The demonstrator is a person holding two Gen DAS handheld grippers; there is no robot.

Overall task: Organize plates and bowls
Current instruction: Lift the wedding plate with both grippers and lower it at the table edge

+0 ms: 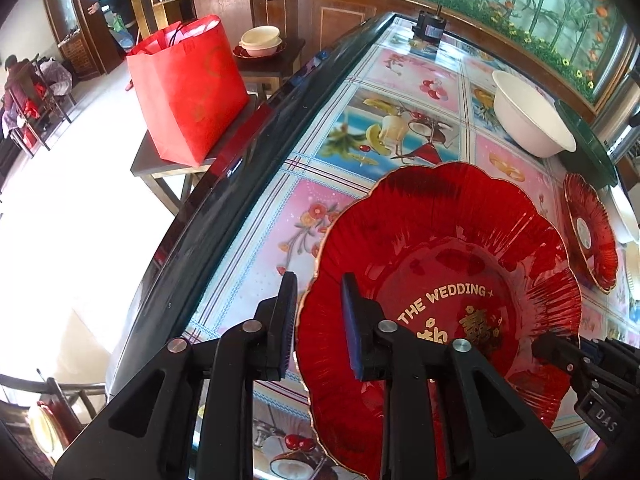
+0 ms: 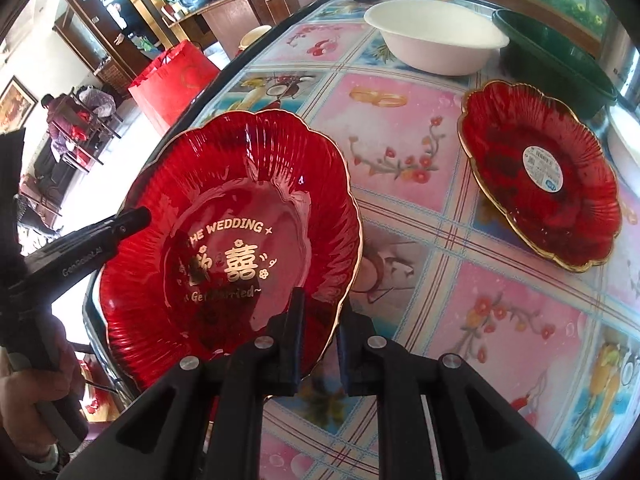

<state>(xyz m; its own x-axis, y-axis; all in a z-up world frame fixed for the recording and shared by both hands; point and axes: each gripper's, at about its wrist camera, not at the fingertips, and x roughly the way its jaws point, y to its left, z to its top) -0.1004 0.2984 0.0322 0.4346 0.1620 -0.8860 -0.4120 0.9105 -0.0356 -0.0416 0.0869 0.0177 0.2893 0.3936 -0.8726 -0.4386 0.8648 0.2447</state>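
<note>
On the table's near edge, over a glossy tablecloth (image 2: 440,280) printed w/ fruit and flower squares, sits a red plate (image 2: 224,168): translucent, ribbed, scalloped rim w/ a gold line. Gold print reads "THE WEDDING", then Chinese characters, then "Get Married~", partly glared out.

Further along the table is a second red plate (image 2: 540,176) of the same shape, w/ a round white barcode sticker (image 2: 542,168), text too small to read. Behind both are a plain white bowl (image 2: 436,40) and a dark green basin (image 2: 560,64).

The left gripper (image 1: 318,280) straddles the printed plate's rim, jaws narrowly apart, pads not pressing. The right gripper (image 2: 320,300) is at the opposite rim, jaws near-closed and pinching it.
</note>
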